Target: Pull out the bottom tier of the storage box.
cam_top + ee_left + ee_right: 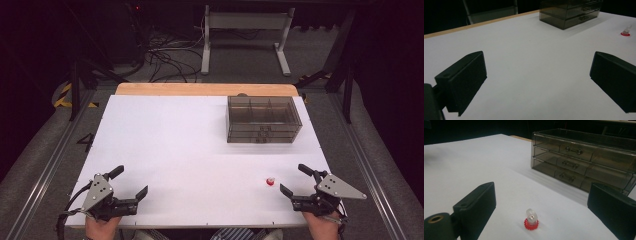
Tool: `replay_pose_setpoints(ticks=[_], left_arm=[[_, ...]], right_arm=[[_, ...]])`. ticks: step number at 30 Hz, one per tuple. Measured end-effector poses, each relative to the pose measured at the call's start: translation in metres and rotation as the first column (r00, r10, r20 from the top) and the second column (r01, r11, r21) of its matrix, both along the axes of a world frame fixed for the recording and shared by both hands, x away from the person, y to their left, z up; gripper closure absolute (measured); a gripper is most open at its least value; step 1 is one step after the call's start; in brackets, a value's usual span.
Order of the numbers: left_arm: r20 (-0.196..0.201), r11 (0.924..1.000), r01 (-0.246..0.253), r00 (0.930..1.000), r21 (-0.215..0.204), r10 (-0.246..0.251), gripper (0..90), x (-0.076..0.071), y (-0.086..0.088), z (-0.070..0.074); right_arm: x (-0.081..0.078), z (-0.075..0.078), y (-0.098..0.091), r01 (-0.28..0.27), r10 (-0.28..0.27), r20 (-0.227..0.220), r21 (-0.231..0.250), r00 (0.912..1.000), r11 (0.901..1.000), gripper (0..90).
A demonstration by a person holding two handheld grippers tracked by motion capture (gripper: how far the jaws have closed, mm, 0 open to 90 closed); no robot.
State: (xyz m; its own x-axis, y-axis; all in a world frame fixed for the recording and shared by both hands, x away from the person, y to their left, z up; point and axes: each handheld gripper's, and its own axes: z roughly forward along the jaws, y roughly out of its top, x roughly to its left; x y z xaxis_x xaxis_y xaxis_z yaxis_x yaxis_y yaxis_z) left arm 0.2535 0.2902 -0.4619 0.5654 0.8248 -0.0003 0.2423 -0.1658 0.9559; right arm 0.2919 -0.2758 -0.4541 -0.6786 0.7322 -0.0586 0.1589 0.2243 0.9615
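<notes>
A smoky clear drawer organiser (264, 119) stands at the table's far right, its handled drawers (571, 165) closed and facing me. A tiny clear piece on a red ridged base (270, 181) sits upright on the white table near the right front. My right gripper (302, 179) rests open near the front right corner, the red-based piece (531, 219) a short way ahead between its jaws, untouched. Open as well, my left gripper (131, 182) lies at the front left with nothing between its jaws. From the left gripper view the organiser (570, 11) and the small piece (626, 31) are far off.
The white table top (180, 145) has a wooden strip (200, 89) along its far edge. Beyond it stand a grey table frame (245, 35) and loose floor cables (165, 55). Metal rails (45, 165) run along both sides of the table.
</notes>
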Motion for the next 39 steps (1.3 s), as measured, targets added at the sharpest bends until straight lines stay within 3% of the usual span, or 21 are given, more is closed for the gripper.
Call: replay_pose_setpoints(ticks=[14,39], left_arm=[[0.006,0.9995,-0.027,0.9996,0.015,0.027,2.0,-0.0001,0.0001,-0.0007],[0.002,0.9994,-0.030,0.9996,0.016,0.030,2.6,0.0004,0.0002,-0.0012]], right_arm=[[0.0013,-0.0013,0.0011,0.006,-0.006,-0.007,-0.013,1.0000,0.9999,11.2],[0.0074,0.0004,0.0069,-0.003,0.003,-0.016,-0.022,0.9999,0.9998,14.0]])
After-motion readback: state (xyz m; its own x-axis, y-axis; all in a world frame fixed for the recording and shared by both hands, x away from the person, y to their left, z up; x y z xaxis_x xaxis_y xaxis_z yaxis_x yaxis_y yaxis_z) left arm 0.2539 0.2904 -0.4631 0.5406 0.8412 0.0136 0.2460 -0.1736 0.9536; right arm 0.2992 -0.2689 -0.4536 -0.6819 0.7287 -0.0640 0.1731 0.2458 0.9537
